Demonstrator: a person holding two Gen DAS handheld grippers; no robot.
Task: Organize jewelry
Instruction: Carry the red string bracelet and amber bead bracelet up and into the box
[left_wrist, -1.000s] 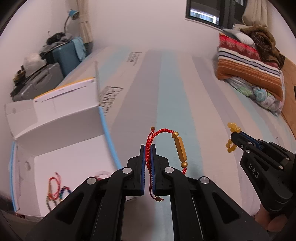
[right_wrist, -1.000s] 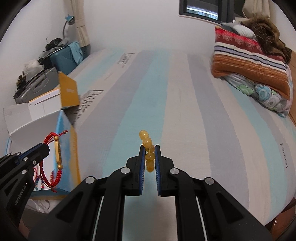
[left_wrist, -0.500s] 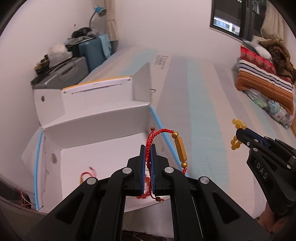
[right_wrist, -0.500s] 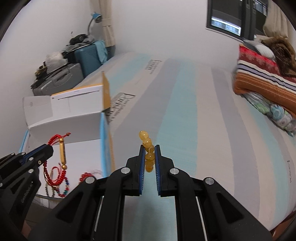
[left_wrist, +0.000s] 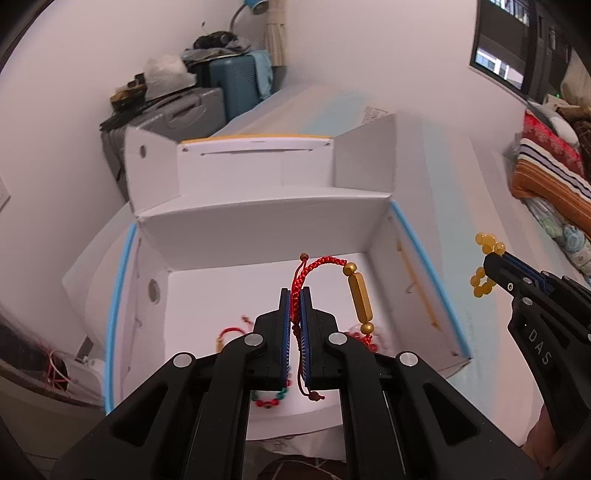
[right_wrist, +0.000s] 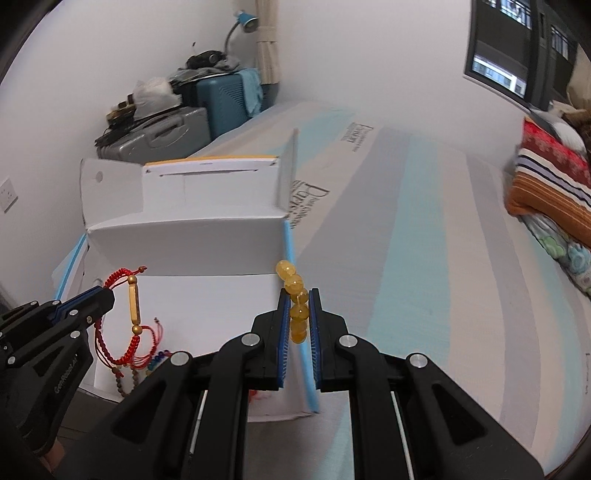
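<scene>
My left gripper (left_wrist: 294, 295) is shut on a red braided cord bracelet (left_wrist: 325, 263) with a long gold tube bead; it hangs above the inside of an open white cardboard box (left_wrist: 258, 221). The same bracelet (right_wrist: 133, 302) and left gripper (right_wrist: 105, 295) show at the left of the right wrist view. My right gripper (right_wrist: 298, 295) is shut on a yellow bead bracelet (right_wrist: 295, 295), held over the box's right blue-edged wall. In the left wrist view the right gripper (left_wrist: 493, 258) carries those yellow beads (left_wrist: 484, 266). Several other bracelets (right_wrist: 147, 363) lie on the box floor.
The box sits at the left edge of a striped bed (right_wrist: 424, 258). Folded blankets and pillows (right_wrist: 550, 184) are stacked at the right. Suitcases (left_wrist: 207, 96) with clutter stand behind the box by the wall. A window (right_wrist: 509, 55) is at the upper right.
Both grippers have swung left, from over the striped bed to the box. The left one now hangs over the box interior, the right one over its right wall. Both grips are unchanged.
</scene>
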